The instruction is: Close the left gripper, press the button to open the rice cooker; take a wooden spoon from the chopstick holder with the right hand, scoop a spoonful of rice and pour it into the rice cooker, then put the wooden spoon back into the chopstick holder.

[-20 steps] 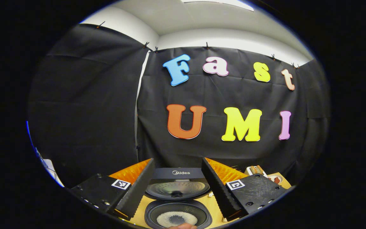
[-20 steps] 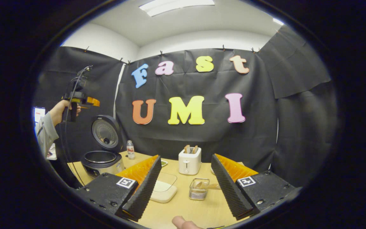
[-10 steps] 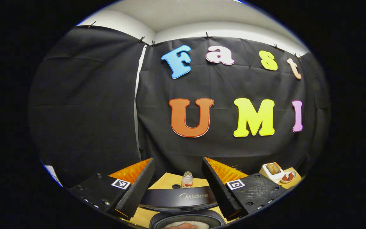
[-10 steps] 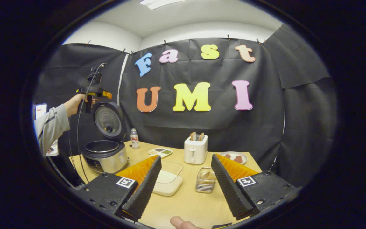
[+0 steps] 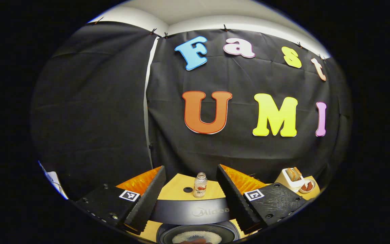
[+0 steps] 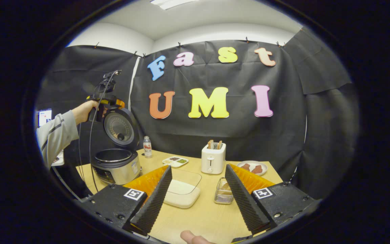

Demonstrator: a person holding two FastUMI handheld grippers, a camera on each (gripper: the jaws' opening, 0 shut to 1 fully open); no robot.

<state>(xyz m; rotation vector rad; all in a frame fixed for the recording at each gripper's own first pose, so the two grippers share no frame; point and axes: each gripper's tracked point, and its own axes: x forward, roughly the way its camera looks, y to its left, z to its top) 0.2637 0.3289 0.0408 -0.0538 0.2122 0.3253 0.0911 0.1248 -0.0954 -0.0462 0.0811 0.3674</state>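
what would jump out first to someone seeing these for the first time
The rice cooker at the table's left end, its lid standing wide open with the left gripper held just above it. Then the white toaster mid-table, and the right gripper open over the rice box.

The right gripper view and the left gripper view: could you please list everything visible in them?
rice cooker: 1, silver and black, table's left end, lid up, white rice in the pot.
bottle: 1, clear, white cap, beside the cooker.
divided dish: 1, white, mid-table.
toaster: 1, white, bread in the slots, centre back.
plate: 1, white, brown food, right of the toaster.
rice container: 1, clear, white contents, front.
chopstick holder: 1, wire, front.
table: 1, light wood.
sleeve: 1, grey, far left.
left gripper: 1, jaws apart, above the cooker.
right gripper: 1, jaws apart, over the table.
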